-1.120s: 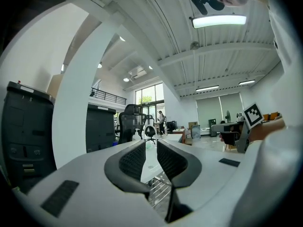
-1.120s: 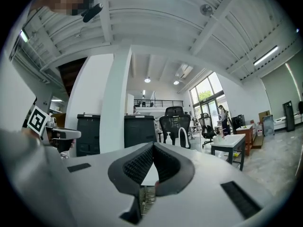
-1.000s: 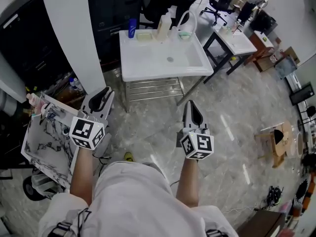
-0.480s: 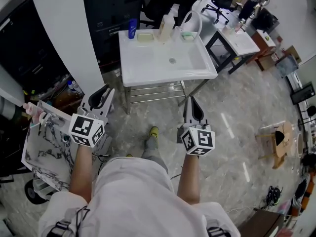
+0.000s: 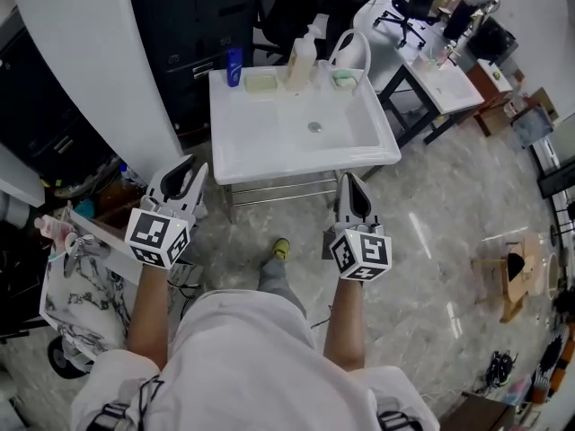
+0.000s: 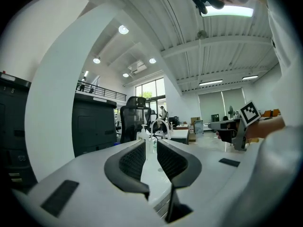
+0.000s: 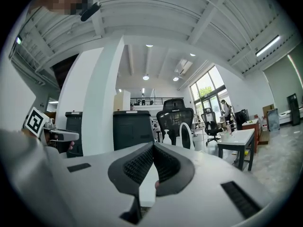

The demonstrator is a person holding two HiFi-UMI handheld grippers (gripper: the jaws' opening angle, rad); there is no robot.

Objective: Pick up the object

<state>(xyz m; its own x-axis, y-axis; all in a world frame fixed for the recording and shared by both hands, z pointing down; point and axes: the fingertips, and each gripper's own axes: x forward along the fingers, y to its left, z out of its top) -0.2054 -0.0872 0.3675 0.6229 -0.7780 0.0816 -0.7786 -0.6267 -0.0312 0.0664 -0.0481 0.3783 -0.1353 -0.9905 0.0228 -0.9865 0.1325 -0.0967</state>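
The left tool has its dark ribbed jaws a narrow slit apart, with nothing between them. The right tool has its jaws meeting at the tips and is also empty. Both hover over the grey marble floor, just short of the near edge of the white basin-topped table. A small blue bottle, a pale pump bottle and a white jug line the table's far edge; I cannot tell which of them is the task's object. A broad white column stands to the left, and the floor to the right is open.

Glossy sink, floor perhaps polished marble.
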